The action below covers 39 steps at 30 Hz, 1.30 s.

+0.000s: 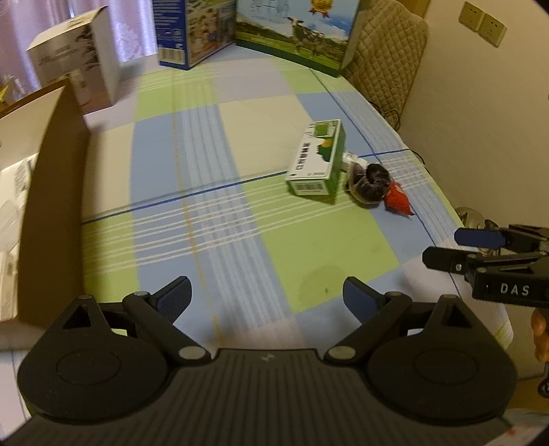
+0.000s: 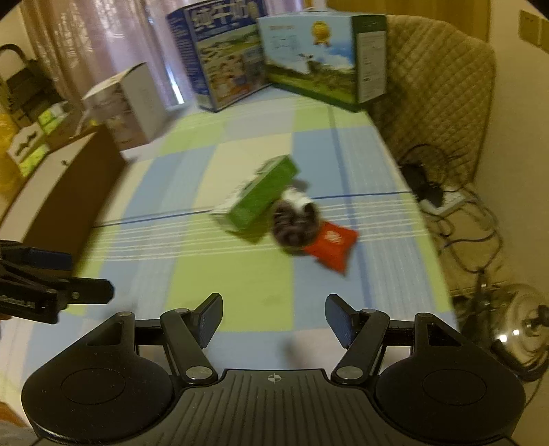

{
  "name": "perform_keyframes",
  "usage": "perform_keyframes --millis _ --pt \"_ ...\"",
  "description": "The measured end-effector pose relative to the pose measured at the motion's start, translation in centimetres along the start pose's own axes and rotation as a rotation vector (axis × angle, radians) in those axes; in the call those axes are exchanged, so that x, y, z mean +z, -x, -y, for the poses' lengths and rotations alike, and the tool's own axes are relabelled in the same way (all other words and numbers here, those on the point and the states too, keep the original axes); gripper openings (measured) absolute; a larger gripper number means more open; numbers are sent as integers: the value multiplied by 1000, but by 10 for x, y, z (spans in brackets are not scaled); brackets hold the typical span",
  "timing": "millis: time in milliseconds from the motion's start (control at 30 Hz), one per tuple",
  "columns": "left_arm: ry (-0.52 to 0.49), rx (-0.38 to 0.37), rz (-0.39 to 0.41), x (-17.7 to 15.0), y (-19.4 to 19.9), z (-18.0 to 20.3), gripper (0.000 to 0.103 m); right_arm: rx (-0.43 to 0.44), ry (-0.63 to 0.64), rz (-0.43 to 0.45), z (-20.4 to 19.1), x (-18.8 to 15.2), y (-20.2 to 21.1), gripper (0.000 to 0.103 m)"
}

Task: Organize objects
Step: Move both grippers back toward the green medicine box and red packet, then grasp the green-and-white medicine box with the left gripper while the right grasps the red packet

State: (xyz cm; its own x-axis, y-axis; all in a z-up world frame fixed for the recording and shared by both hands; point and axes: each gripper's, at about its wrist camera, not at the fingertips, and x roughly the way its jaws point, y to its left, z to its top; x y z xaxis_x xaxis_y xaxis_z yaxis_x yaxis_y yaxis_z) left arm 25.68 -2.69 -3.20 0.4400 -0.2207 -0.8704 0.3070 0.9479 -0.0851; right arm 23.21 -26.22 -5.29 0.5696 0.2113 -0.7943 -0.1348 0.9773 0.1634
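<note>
A green and white carton (image 1: 317,159) lies on its side on the checked tablecloth (image 1: 240,192). A dark round bundle in clear wrap (image 1: 370,183) lies against its right end, with a red packet (image 1: 398,200) beside that. The same carton (image 2: 260,197), bundle (image 2: 295,223) and red packet (image 2: 331,247) show blurred in the right wrist view. My left gripper (image 1: 267,296) is open and empty above the near part of the table. My right gripper (image 2: 272,317) is open and empty, well short of the objects. It also shows at the right edge of the left wrist view (image 1: 442,247).
An open brown cardboard box (image 1: 44,192) stands at the left. A white box (image 1: 82,61), a blue box (image 1: 192,31) and a green milk case (image 1: 295,34) stand along the far edge. A quilted chair (image 2: 435,92), cables (image 2: 446,206) and a steel pot lid (image 2: 521,329) are to the right.
</note>
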Motion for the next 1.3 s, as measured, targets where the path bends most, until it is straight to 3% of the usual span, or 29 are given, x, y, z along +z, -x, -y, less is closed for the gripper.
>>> perform_keyframes --millis 567,800,967,1067,1167,1300 --pt "-224 -33 -10 66 -87 50 91 -77 -74 13 51 13 -32 64" --pt "-329 9 -20 83 -128 67 85 -80 -50 10 58 15 -41 64" --pt "-395 37 -30 90 -150 72 74 -73 -29 2 54 17 -50 64" --pt "-404 28 -36 94 -157 72 73 -63 -33 -1 53 20 -54 64" --pt "-399 12 -30 96 -159 70 63 -52 -25 -4 50 24 -60 64" --pt "-340 -17 -27 100 -157 55 58 -38 -45 -4 49 31 -68 63"
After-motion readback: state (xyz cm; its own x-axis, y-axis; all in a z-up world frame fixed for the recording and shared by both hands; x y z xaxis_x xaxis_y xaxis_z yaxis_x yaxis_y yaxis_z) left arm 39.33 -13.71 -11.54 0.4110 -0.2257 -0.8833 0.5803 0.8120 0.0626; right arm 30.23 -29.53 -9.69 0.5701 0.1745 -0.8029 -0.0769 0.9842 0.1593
